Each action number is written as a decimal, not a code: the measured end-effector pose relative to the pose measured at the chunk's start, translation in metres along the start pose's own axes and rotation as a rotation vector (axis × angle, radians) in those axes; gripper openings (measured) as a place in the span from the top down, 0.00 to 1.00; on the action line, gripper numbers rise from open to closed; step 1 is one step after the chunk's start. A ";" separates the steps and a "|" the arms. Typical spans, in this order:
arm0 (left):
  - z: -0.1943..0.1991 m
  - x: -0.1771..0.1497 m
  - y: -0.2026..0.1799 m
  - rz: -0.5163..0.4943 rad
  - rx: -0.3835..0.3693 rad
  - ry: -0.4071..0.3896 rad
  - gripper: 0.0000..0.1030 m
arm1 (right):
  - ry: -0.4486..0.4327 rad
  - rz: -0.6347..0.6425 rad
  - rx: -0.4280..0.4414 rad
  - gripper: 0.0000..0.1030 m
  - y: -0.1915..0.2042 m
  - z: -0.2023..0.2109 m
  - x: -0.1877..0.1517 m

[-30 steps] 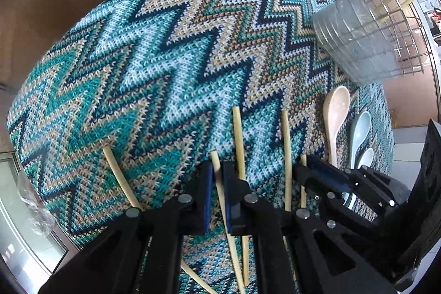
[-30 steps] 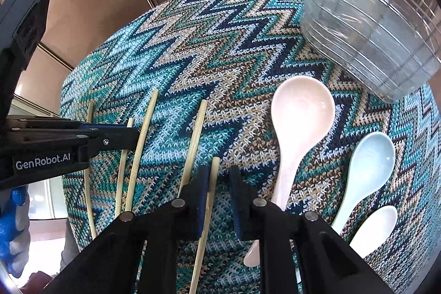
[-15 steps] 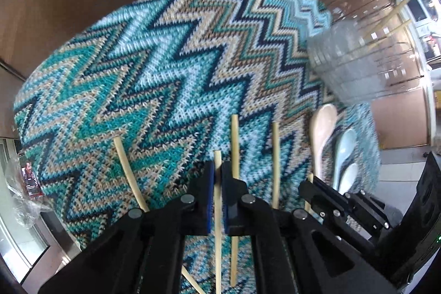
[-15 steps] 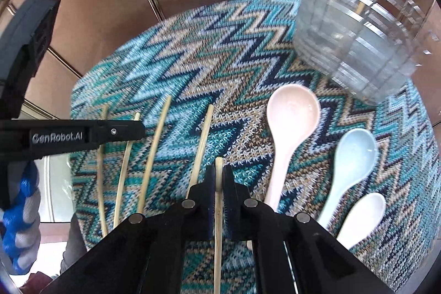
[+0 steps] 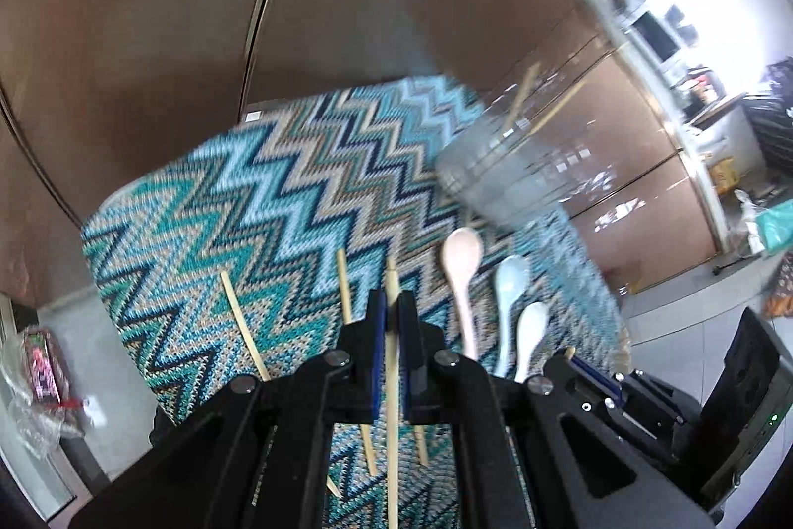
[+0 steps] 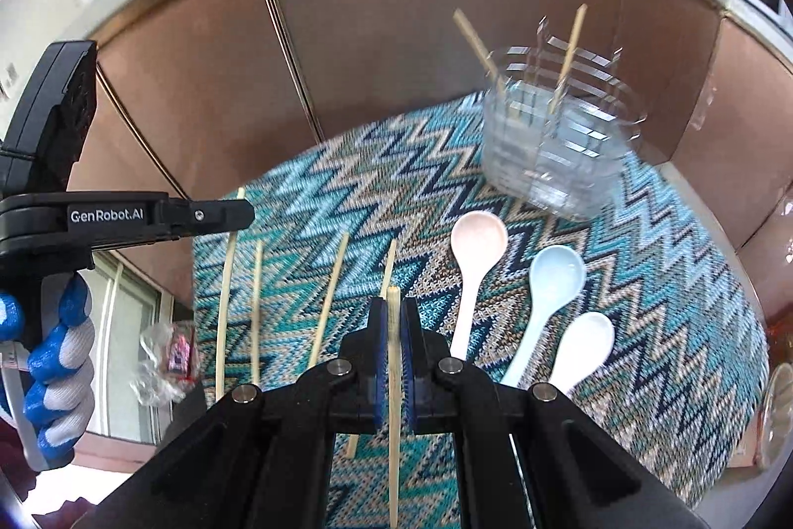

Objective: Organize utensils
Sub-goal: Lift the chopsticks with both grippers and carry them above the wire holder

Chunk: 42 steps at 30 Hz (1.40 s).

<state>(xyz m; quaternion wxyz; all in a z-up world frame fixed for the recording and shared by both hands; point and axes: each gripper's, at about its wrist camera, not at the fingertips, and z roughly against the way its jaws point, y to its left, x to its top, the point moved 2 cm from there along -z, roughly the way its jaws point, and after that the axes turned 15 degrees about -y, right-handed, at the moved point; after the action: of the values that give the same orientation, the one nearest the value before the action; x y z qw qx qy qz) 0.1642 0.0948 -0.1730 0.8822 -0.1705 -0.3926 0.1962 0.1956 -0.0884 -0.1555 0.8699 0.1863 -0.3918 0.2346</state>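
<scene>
Each gripper's jaws are clenched on one chopstick: the left gripper (image 5: 391,321) grasps a chopstick (image 5: 393,360), the right gripper (image 6: 394,325) another chopstick (image 6: 394,380). Beyond, loose chopsticks (image 6: 327,301) and three spoons (image 6: 476,261) lie on the zigzag cloth (image 6: 644,281), before the clear utensil holder (image 6: 555,147).

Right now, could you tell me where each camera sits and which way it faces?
Left wrist: rides the left gripper, looking along its fingers over the zigzag cloth; the right gripper shows at lower right.
Right wrist: rides the right gripper, facing the clear holder; the left gripper and gloved hand show at left.
Shared: cloth, three spoons, holder; each gripper pinches a chopstick.
</scene>
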 end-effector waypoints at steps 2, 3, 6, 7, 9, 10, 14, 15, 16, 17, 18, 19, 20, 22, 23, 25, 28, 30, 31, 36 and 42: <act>0.017 0.004 -0.009 -0.025 -0.016 -0.048 0.96 | -0.043 -0.007 -0.010 0.95 0.004 0.017 0.001; 0.022 0.005 -0.014 -0.038 -0.021 -0.068 0.96 | -0.064 -0.010 -0.013 0.95 0.005 0.025 0.002; 0.038 0.014 -0.028 -0.076 -0.044 -0.127 0.96 | -0.129 -0.016 -0.023 0.95 0.005 0.048 0.008; 0.044 0.019 -0.034 -0.083 -0.056 -0.147 0.96 | -0.161 -0.015 -0.028 0.95 0.005 0.059 0.014; 0.052 0.029 -0.045 -0.094 -0.075 -0.187 0.96 | -0.208 -0.015 -0.037 0.95 0.002 0.071 0.026; 0.057 0.039 -0.054 -0.108 -0.089 -0.221 0.96 | -0.245 -0.017 -0.040 0.95 0.000 0.080 0.036; 0.066 0.073 -0.086 -0.149 -0.131 -0.317 0.96 | -0.357 -0.023 -0.049 0.95 -0.014 0.103 0.073; 0.066 0.084 -0.094 -0.155 -0.143 -0.343 0.96 | -0.396 -0.025 -0.053 0.95 -0.019 0.108 0.088; 0.066 0.095 -0.103 -0.160 -0.155 -0.370 0.96 | -0.427 -0.026 -0.056 0.95 -0.024 0.113 0.100; 0.063 0.106 -0.110 -0.164 -0.168 -0.397 0.96 | -0.457 -0.027 -0.059 0.95 -0.029 0.116 0.112; 0.062 0.114 -0.117 -0.164 -0.180 -0.417 0.96 | -0.487 -0.025 -0.065 0.95 -0.033 0.119 0.124; 0.060 0.125 -0.125 -0.166 -0.197 -0.449 0.96 | -0.513 -0.020 -0.073 0.95 -0.037 0.119 0.134; 0.056 0.136 -0.135 -0.173 -0.201 -0.492 0.96 | -0.537 -0.014 -0.081 0.95 -0.040 0.118 0.144; 0.044 0.152 -0.149 -0.186 -0.211 -0.556 0.96 | -0.568 -0.008 -0.089 0.95 -0.049 0.110 0.160; 0.038 0.156 -0.153 -0.188 -0.217 -0.573 0.96 | -0.575 -0.006 -0.093 0.95 -0.054 0.105 0.164; 0.018 0.168 -0.167 -0.202 -0.229 -0.616 0.96 | -0.588 -0.005 -0.098 0.95 -0.065 0.088 0.176; -0.019 0.179 -0.178 -0.222 -0.210 -0.656 0.96 | -0.576 -0.018 -0.093 0.95 -0.082 0.057 0.184; -0.045 0.182 -0.180 -0.235 -0.196 -0.664 0.96 | -0.561 -0.021 -0.092 0.95 -0.092 0.039 0.183; -0.057 0.183 -0.180 -0.241 -0.184 -0.667 0.96 | -0.549 -0.027 -0.083 0.95 -0.098 0.028 0.183; -0.115 0.184 -0.176 -0.242 -0.149 -0.655 0.96 | -0.484 -0.027 -0.077 0.95 -0.112 -0.012 0.171; -0.150 0.177 -0.161 -0.227 -0.135 -0.635 0.96 | -0.418 -0.039 -0.072 0.94 -0.122 -0.041 0.150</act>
<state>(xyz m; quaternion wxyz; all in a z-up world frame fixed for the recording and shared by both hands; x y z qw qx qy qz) 0.4210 0.0184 -0.0846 0.7190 -0.1140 -0.6761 0.1135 0.3746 -0.1285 -0.0827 0.7802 0.2072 -0.5681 0.1600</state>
